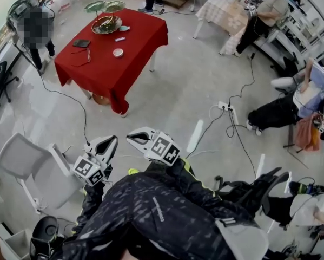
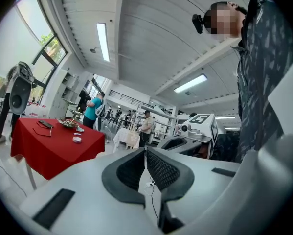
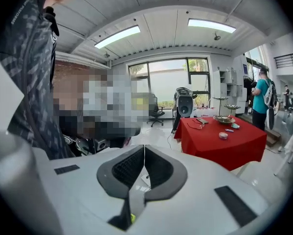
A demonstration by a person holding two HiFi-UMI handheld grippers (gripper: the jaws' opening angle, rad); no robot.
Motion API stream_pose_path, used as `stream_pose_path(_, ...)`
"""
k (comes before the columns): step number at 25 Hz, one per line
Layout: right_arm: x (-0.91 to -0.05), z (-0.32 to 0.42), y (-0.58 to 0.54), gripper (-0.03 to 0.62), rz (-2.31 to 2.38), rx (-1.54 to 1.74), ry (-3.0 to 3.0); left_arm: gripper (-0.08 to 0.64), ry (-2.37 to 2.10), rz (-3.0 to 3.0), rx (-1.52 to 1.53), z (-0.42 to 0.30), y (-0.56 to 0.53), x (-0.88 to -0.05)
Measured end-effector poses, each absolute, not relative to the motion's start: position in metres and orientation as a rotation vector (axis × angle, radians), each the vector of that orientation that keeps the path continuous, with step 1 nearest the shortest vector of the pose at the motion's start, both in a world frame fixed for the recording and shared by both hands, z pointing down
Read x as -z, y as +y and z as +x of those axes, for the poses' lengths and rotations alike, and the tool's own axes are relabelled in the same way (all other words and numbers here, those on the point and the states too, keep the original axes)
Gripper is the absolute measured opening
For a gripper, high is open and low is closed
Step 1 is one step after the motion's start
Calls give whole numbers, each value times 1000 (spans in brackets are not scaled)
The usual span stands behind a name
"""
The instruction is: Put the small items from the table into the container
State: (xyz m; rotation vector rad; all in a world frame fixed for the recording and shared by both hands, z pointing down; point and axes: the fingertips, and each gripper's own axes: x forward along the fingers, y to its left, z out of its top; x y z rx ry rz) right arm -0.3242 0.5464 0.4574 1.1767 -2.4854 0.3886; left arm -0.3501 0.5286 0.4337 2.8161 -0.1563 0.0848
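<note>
A: Item one, the left gripper (image 1: 110, 141). Condition?

B: Jaws pressed together, pad against pad, with nothing between them. It is held close to the person's body, just beside item two.

A: Item two, the right gripper (image 1: 133, 137)?

B: Same condition: jaws closed on each other and empty. It sits just right of the left gripper, tips near it but apart.

A: Item three, the bench (image 1: 134, 58)?

B: Covered in a red cloth and standing well ahead of both grippers, far out of reach. From the left gripper it lies ahead and to the left; from the right gripper, ahead and to the right.

A: The container?

B: One shallow dish (image 1: 107, 24) at the far end of the bench, the end farthest from the grippers. What it holds is too small to tell.

A: Loose small items?

B: Three are listed, all on the cloth and outside the dish. A round tin (image 1: 118, 52) lies nearest the grippers. A small purple-and-white piece (image 1: 120, 39) lies between the tin and the dish. A dark flat case (image 1: 81, 43) lies left of both.

A: Other stock?

B: A white chair (image 1: 26, 161) stands on the floor, left of the left gripper. A cable (image 1: 226, 112) trails across the floor, ahead and right of the right gripper.
</note>
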Motion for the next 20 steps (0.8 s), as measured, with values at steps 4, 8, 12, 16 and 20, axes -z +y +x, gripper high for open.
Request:
stream_pose_path(4, -469, -330, 549, 18, 1165, -371, -2431, 20, -164, 2788, -113, -360, 527, -444)
stream_pose_path(8, -474, -322, 541, 20, 1187, -372, -2412, 20, -173, 2794, -131, -358, 522, -449)
stream_pose_path(12, -473, -311, 522, 20, 1214, -373, -2414, 20, -194, 2794, -144, -352, 509, -451)
stream_pose_path(16, -479, -294, 505, 20, 1205, -385, -2426, 20, -214, 2794, -171, -336, 494, -456)
stream_pose_path(20, -483, -273, 478, 20, 1164, -404, -2453, 20, -236, 2785, -194, -312, 469, -457)
